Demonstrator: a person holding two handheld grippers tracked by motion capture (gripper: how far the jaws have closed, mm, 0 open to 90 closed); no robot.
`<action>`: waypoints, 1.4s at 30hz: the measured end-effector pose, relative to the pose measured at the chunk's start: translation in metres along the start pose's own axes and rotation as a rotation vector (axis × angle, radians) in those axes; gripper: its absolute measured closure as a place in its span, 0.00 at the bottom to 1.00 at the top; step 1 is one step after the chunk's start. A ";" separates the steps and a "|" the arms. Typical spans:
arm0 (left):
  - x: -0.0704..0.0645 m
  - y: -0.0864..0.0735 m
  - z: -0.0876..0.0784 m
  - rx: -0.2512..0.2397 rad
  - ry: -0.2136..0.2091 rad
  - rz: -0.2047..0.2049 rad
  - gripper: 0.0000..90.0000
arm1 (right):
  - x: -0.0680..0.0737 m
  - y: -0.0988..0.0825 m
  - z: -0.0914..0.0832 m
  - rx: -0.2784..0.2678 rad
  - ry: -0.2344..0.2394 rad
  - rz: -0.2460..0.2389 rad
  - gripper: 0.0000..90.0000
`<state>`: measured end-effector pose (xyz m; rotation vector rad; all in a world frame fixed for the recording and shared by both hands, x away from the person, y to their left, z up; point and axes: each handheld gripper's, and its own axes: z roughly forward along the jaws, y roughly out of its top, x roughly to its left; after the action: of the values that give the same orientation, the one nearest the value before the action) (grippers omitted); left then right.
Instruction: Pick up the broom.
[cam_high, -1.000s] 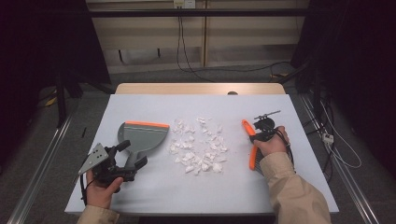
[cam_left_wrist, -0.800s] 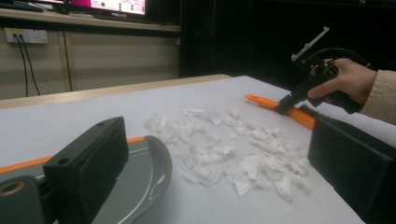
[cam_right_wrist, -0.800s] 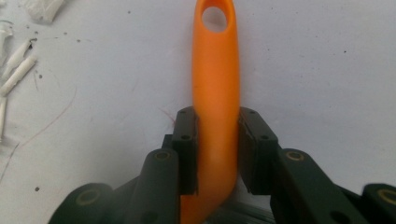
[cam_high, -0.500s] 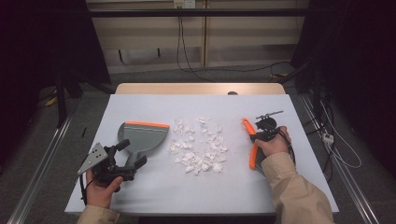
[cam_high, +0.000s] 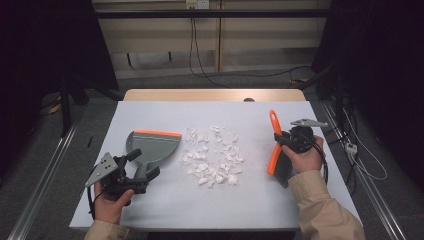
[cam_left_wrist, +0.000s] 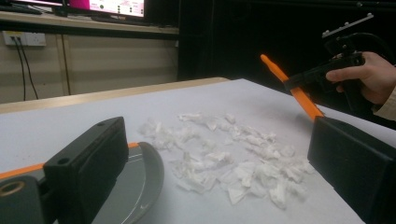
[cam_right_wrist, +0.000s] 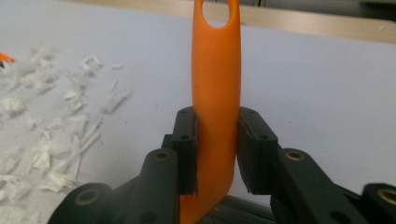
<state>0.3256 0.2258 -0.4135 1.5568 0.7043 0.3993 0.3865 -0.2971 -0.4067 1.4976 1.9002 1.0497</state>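
Note:
A grey dustpan (cam_high: 152, 146) with an orange lip lies left of a pile of white paper scraps (cam_high: 212, 156) on the white table. My left gripper (cam_high: 142, 165) rests at the pan's handle with its jaws wide open; in the left gripper view the left gripper (cam_left_wrist: 219, 175) frames the pan's rim (cam_left_wrist: 147, 179) and the scraps (cam_left_wrist: 233, 156). My right gripper (cam_high: 283, 141) is shut on the handle of an orange brush (cam_high: 274, 150), held tilted above the table to the right of the scraps. Both pads (cam_right_wrist: 187, 140) press the orange handle (cam_right_wrist: 215, 84).
The white table cover (cam_high: 150, 115) ends at a wooden strip at the back (cam_high: 210, 95). Cables run over the floor behind and to the right (cam_high: 350, 147). Metal rails flank the table on both sides (cam_high: 45, 175).
My right gripper has lifted the brush off the table and carried it a little up and away. The left gripper and the dustpan have stayed where they were.

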 end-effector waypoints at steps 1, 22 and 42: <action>-0.001 0.001 0.000 0.009 -0.001 0.002 0.05 | 0.000 -0.001 -0.004 -0.022 -0.001 0.004 0.79; -0.040 0.018 0.037 0.005 -0.088 0.034 0.05 | 0.010 -0.009 -0.050 -0.310 0.017 0.008 0.79; -0.048 0.017 0.074 0.002 -0.156 0.020 0.05 | 0.025 0.006 -0.052 -0.388 0.072 0.007 0.79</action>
<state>0.3400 0.1385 -0.3987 1.5794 0.5687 0.2879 0.3433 -0.2865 -0.3694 1.2581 1.6179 1.3977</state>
